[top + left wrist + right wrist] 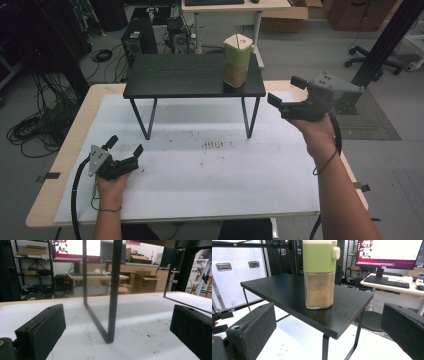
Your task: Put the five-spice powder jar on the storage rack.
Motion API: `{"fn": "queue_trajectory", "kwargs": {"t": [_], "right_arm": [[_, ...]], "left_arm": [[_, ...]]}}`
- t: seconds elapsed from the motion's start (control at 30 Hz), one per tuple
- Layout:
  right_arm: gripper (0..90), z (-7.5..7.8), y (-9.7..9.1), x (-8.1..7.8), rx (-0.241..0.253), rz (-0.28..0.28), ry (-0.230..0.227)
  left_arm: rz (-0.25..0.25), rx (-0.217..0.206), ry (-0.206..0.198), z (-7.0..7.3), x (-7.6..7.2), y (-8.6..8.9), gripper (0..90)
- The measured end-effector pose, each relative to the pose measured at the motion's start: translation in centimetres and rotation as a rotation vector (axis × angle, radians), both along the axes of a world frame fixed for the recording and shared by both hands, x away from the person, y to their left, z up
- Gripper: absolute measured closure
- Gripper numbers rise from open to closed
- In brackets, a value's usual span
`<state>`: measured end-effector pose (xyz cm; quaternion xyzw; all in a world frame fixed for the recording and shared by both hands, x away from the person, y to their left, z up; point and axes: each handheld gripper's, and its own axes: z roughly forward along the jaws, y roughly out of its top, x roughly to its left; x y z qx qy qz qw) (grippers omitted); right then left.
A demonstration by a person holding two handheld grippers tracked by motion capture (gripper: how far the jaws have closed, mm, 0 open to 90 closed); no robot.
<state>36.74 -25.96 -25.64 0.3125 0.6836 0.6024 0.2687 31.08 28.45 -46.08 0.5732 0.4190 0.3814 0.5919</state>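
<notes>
A: Jaws first. How do the two stand?

B: The right gripper (pixel 283 96) is held up in the air off the right end of the small black wooden shelf on thin metal legs (pixel 175 80), its jaws spread wide with nothing between them. The left gripper (pixel 125 145) is low over the white table sheet (pixel 200 175) at the near left, also spread and empty.

A: And the container?

B: The tall canister with a green upper part, cream lid and clear base half full of brown powder (pixel 319 275) stands upright on the shelf, near its right front corner. In the right gripper view it sits between the two pads, well ahead of them, untouched.

A: Ahead of the left one?

B: The shelf's black front leg (pixel 112 290), standing on the sheet, which carries small dark specks (pixel 214 144).
</notes>
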Motion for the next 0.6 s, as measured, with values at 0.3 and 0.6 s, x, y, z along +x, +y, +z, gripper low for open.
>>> {"fn": "queue_trajectory", "kwargs": {"t": [0.3, 0.6], "right_arm": [[0.0, -1.0, -0.7, -0.9, 0.009, -0.009, 0.001], [0.0, -2.6, -0.9, -1.7, 0.017, -0.007, 0.009]], "left_arm": [[-0.005, 0.000, -0.001, 0.0, 0.0, 0.0, 0.4], [-0.008, -0.002, -0.002, 0.0, 0.0, 0.0, 0.4]]}}
